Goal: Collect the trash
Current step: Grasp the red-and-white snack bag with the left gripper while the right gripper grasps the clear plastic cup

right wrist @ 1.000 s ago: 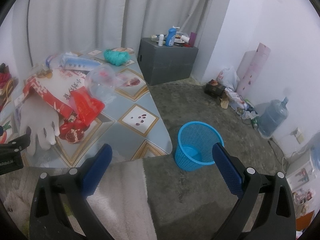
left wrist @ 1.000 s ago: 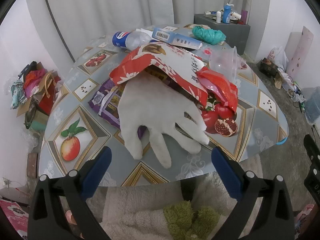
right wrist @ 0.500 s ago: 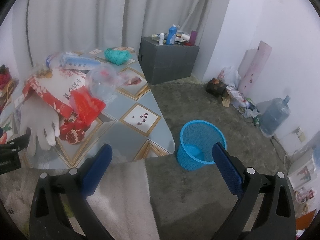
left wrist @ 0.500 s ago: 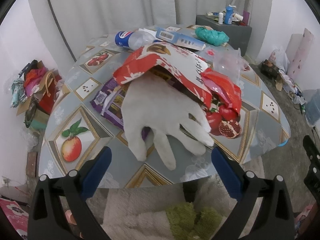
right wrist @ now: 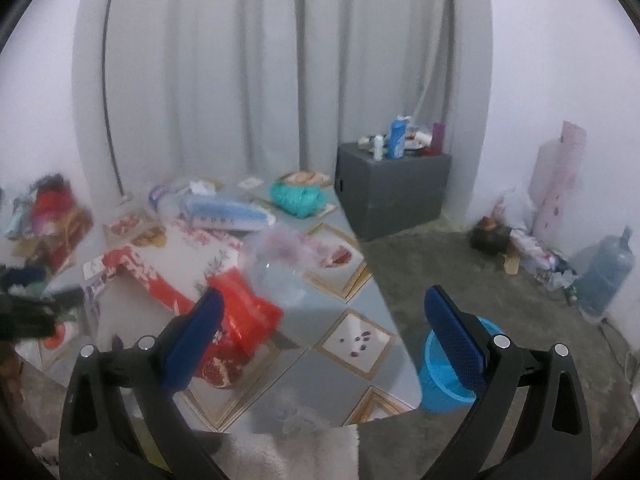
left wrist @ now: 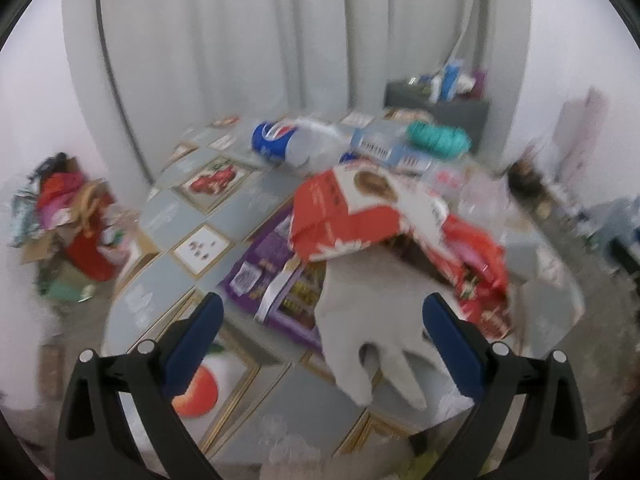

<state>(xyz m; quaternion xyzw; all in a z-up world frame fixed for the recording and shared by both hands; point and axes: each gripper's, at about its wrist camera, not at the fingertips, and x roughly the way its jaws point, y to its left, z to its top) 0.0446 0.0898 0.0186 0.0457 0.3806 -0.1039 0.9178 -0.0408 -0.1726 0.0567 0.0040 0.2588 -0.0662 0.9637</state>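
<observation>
Trash lies piled on a low table (left wrist: 224,216) with a fruit-print cloth. A white glove (left wrist: 376,320) lies nearest in the left wrist view, over a purple wrapper (left wrist: 272,276) and under a red and white bag (left wrist: 360,208). A Pepsi bottle (left wrist: 288,144) and a teal bag (left wrist: 436,136) lie farther back. My left gripper (left wrist: 320,332) is open just above the glove, which lies between its fingers. My right gripper (right wrist: 320,328) is open and empty above the table's right part, near a red wrapper (right wrist: 244,312). A blue basket (right wrist: 448,376) stands on the floor to the right.
A dark grey cabinet (right wrist: 396,188) with bottles stands behind the table. A water jug (right wrist: 604,276) and clutter sit by the right wall. A heap of bags (left wrist: 68,216) lies on the floor to the left. A pale rug (right wrist: 296,456) lies under the table's near edge.
Both grippers have moved forward over the table and tilted up. The glove now lies between my left gripper's fingers. Both stay open. The frames are blurred by motion.
</observation>
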